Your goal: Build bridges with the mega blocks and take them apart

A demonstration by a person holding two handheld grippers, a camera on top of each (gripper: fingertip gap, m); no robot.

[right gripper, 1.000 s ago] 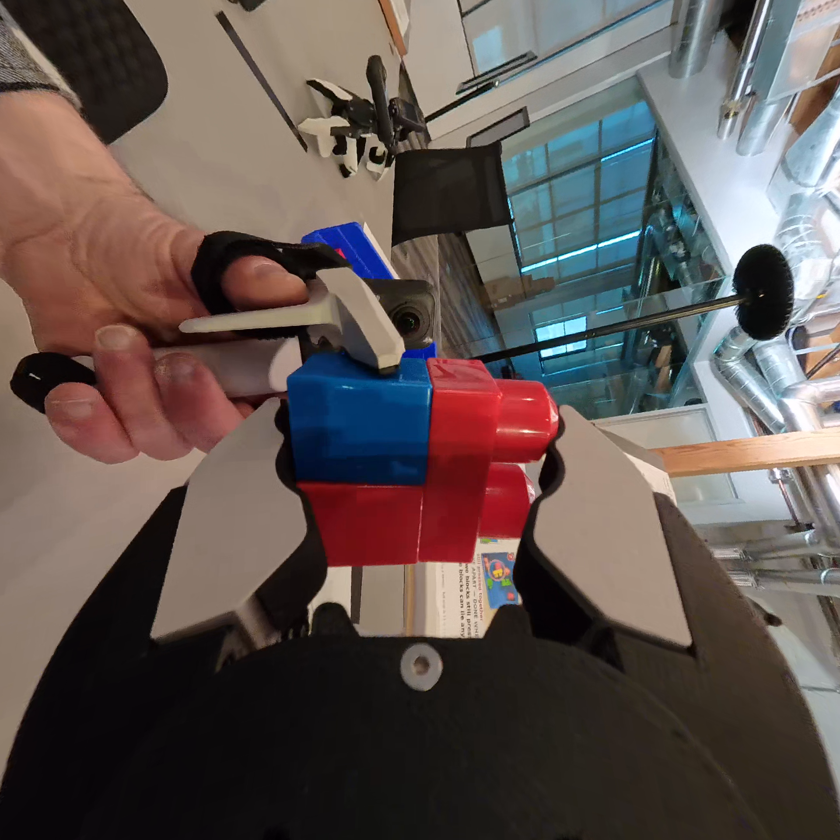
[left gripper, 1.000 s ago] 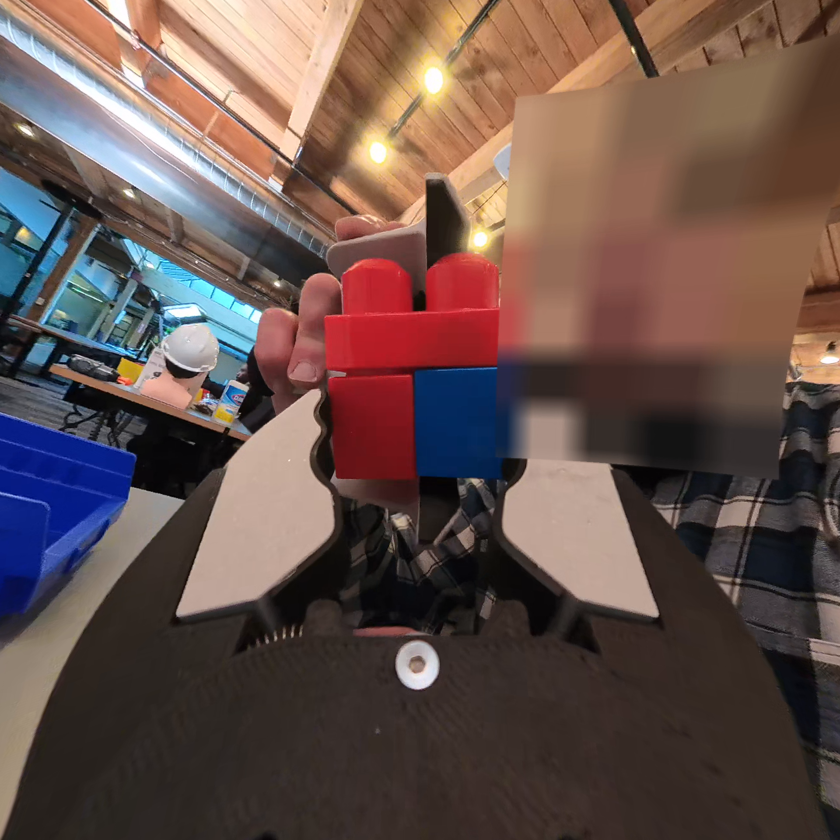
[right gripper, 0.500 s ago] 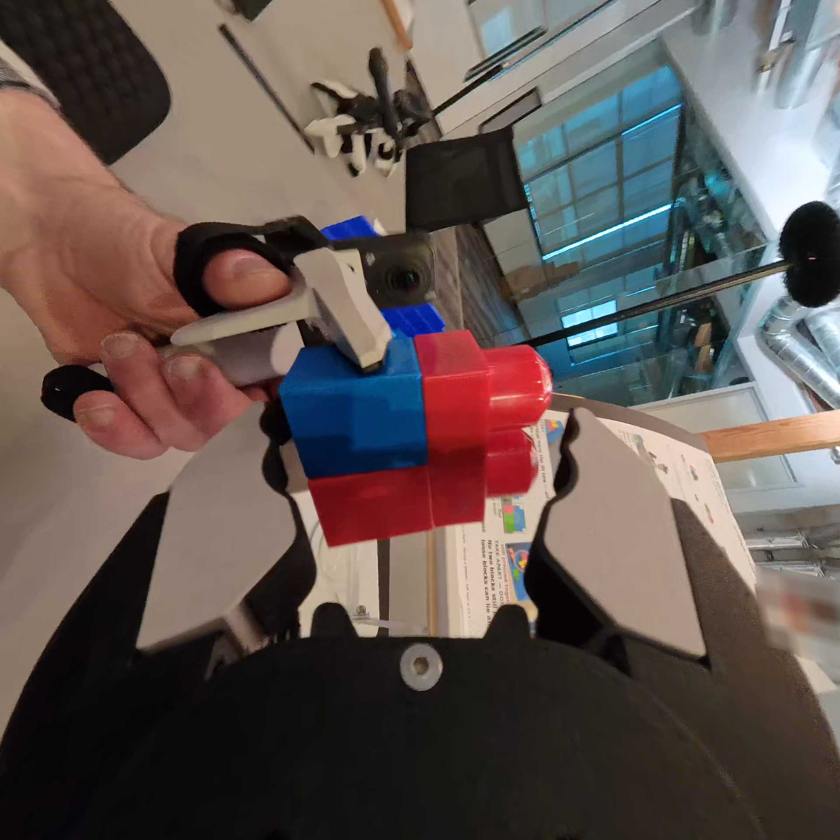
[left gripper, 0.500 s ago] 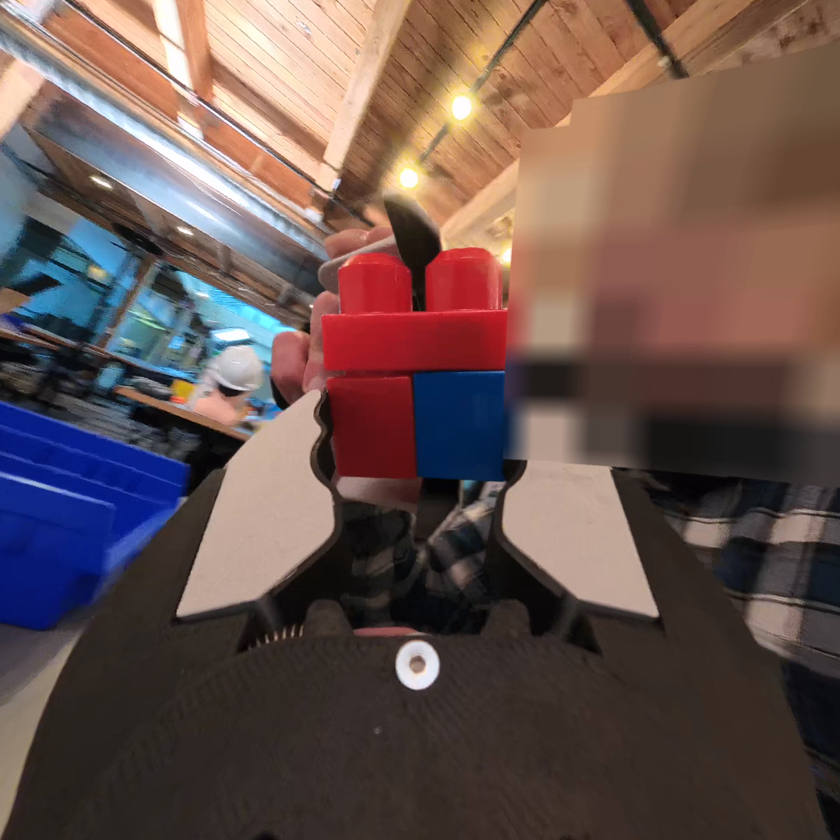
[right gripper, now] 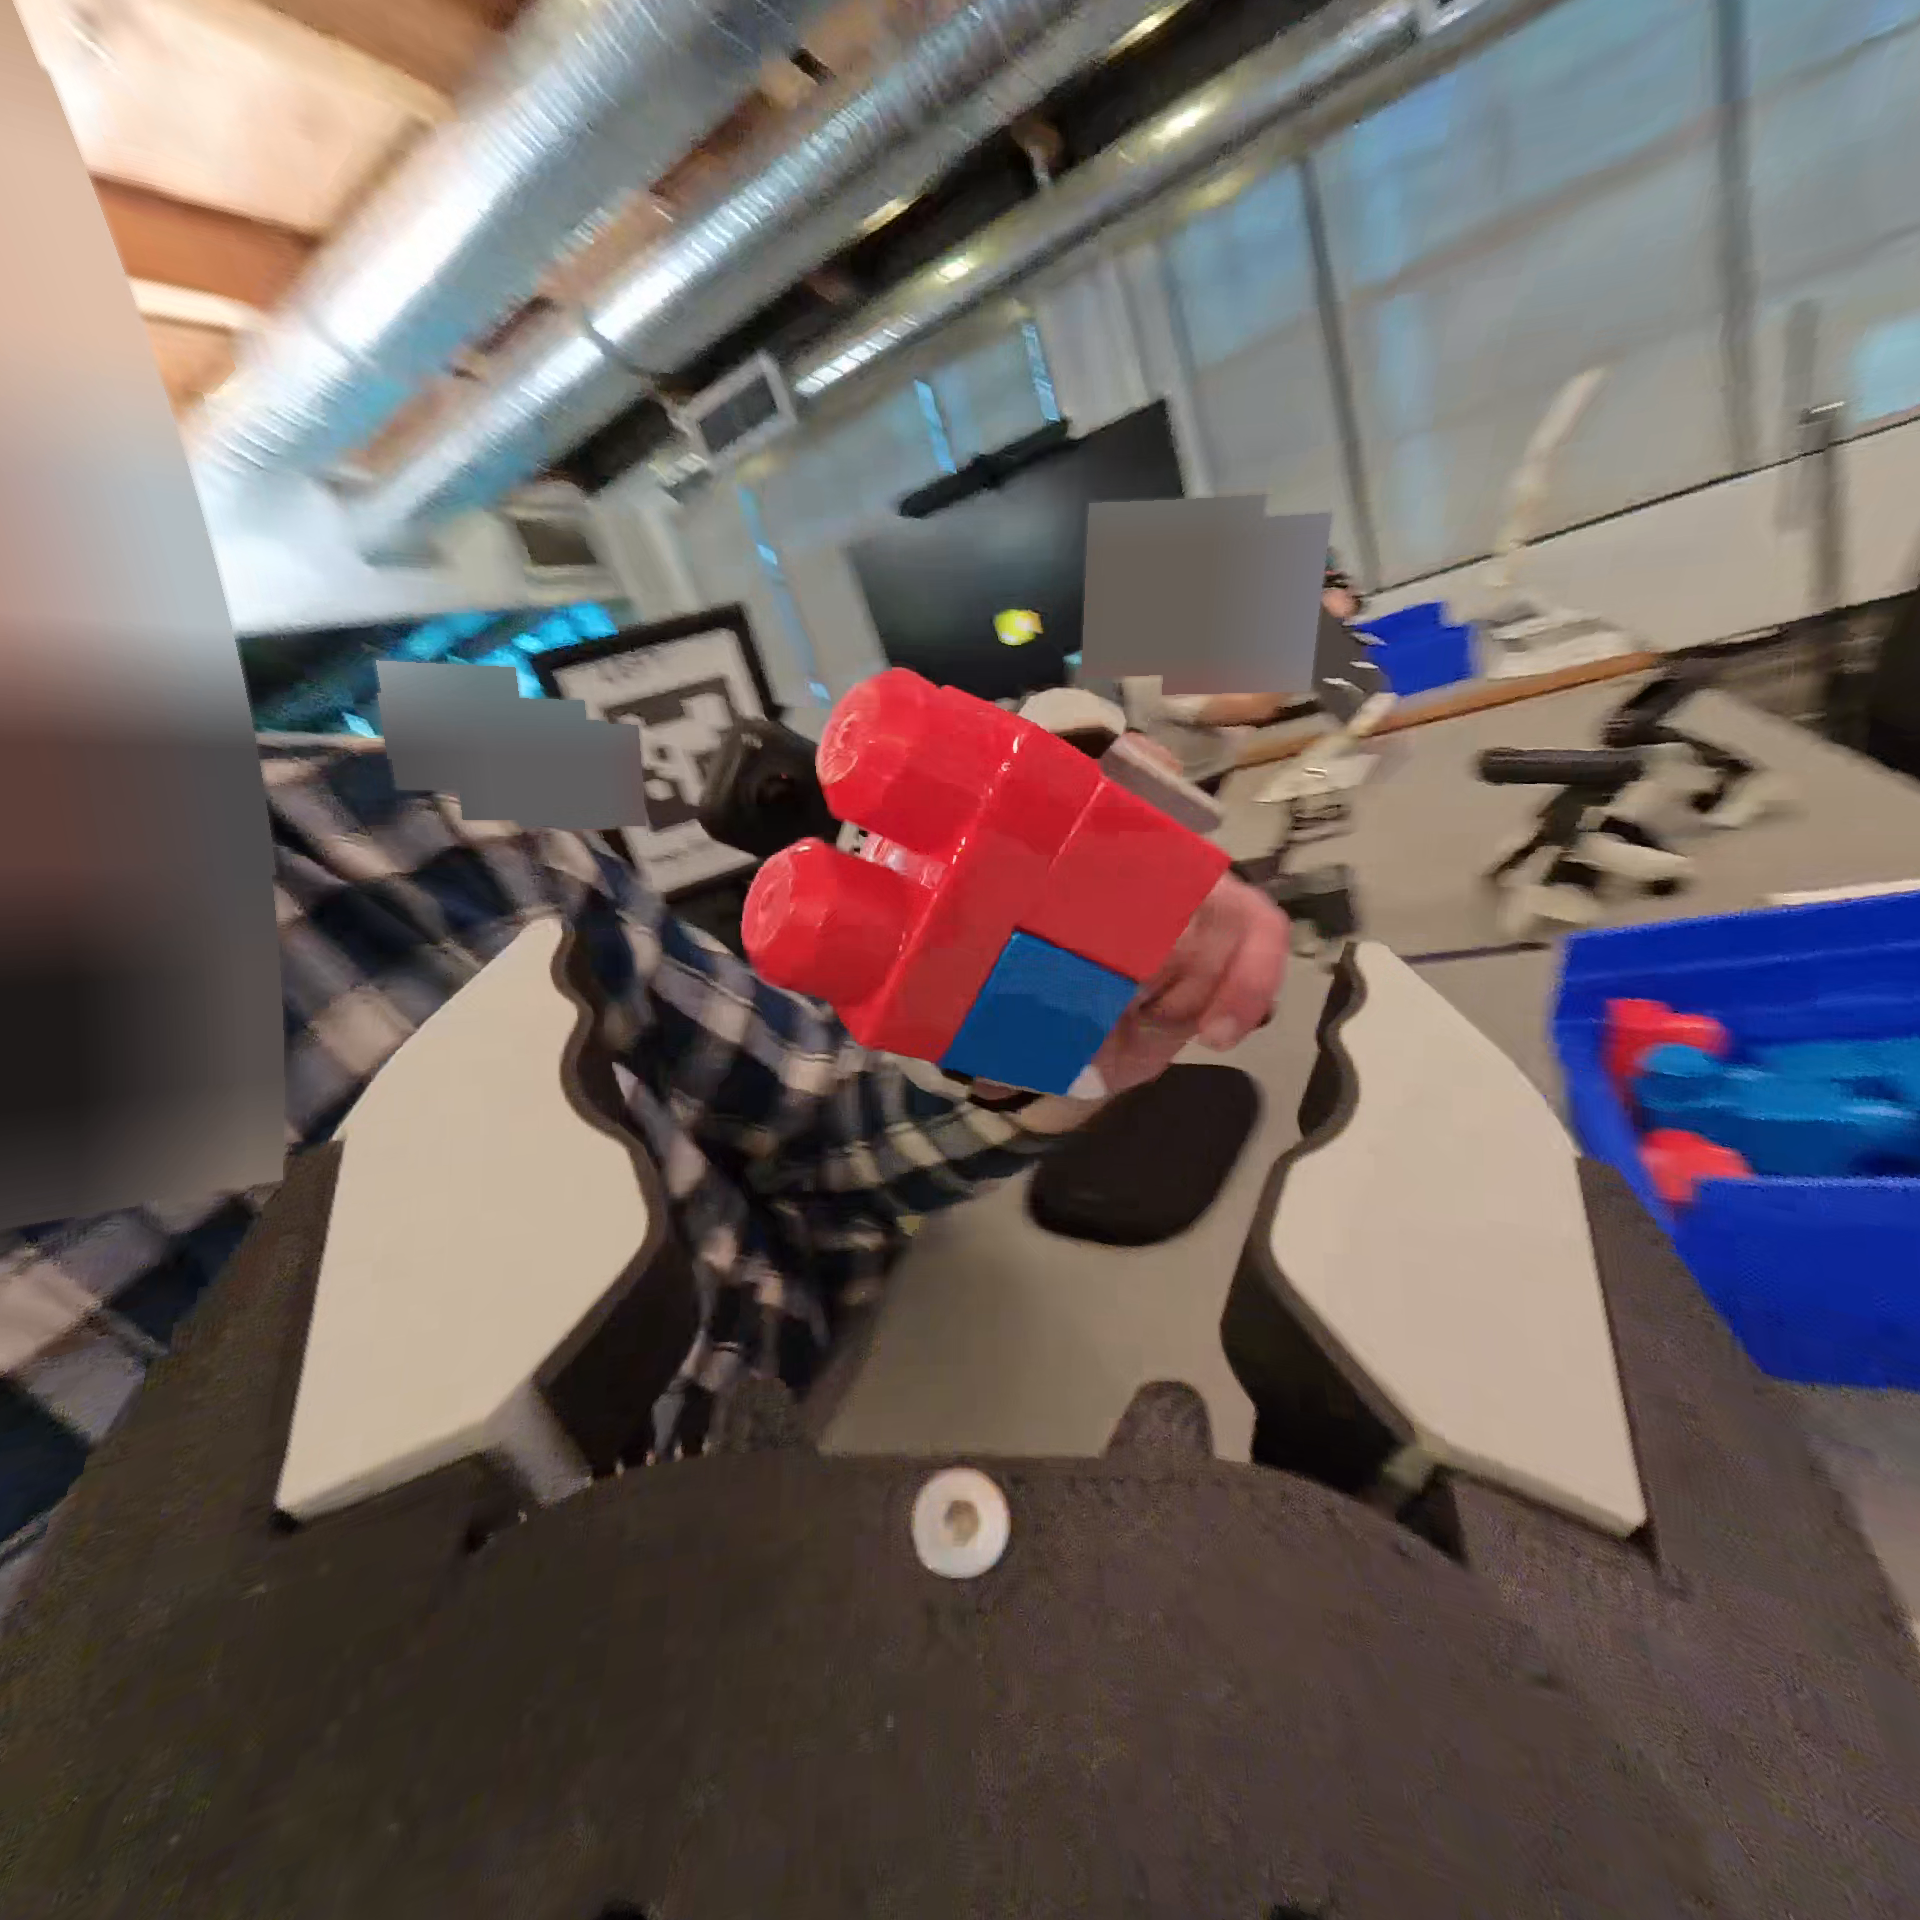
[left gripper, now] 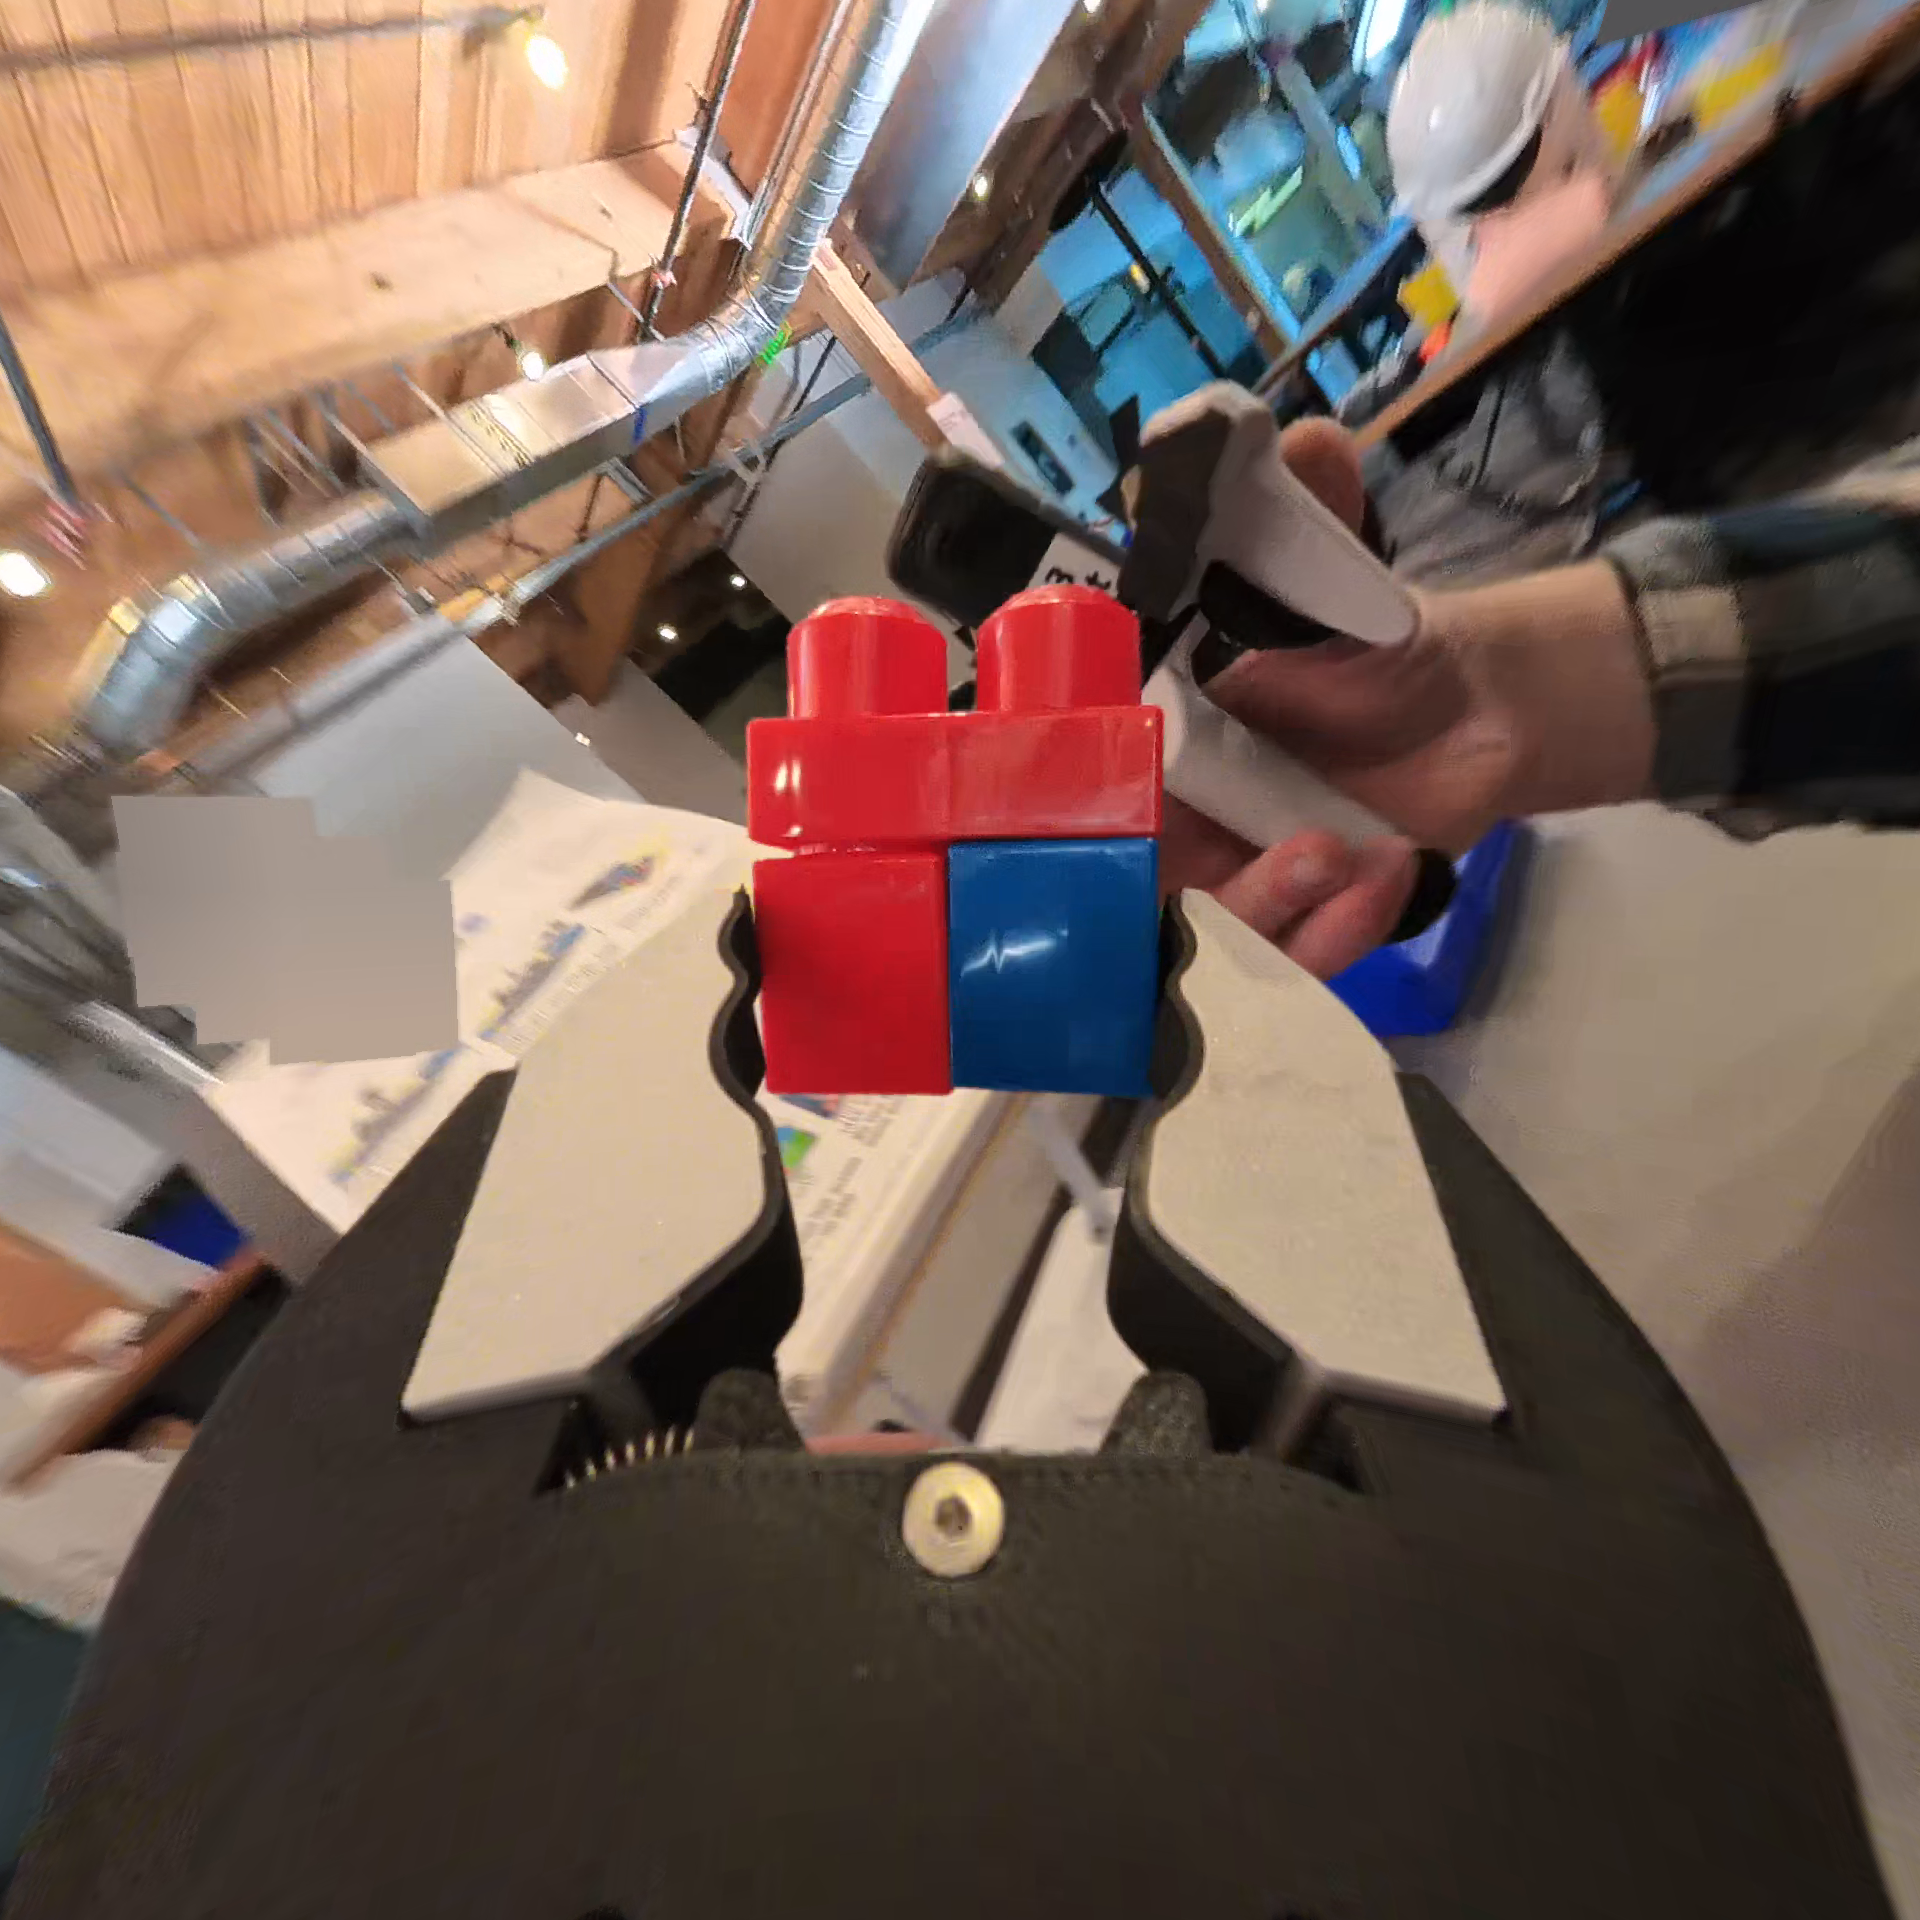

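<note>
My left gripper point(left gripper: 956, 977) has its fingers point(left gripper: 623, 1164) clamped on the small bridge point(left gripper: 954, 883): one pad presses the red leg block point(left gripper: 852, 971), the other the blue leg block point(left gripper: 1051, 966), and the red two-stud block point(left gripper: 954, 774) sits across them on top. The bridge is in the air, above the counter point(left gripper: 1662, 1039). My right gripper point(right gripper: 956, 1018) has its fingers point(right gripper: 499, 1195) wide apart and empty, and the bridge point(right gripper: 987, 883) is in front of them, tilted.

I judge that the step in hand is to take the bridge apart. To do it well, I think my right fingers should close only on the red top block, on its two long sides, and pull straight along the studs while my left holds the two legs firmly. If I twist, one leg may slip out of the pads.

On the counter, at the left, lies a printed paper sheet point(left gripper: 582, 935). At the right stands a blue bin point(right gripper: 1745, 1143) with more red and blue blocks inside. The room is a workshop with a wooden ceiling point(left gripper: 260, 156), silver ducts point(right gripper: 727, 208), large windows and other desks behind. It is blurred.
</note>
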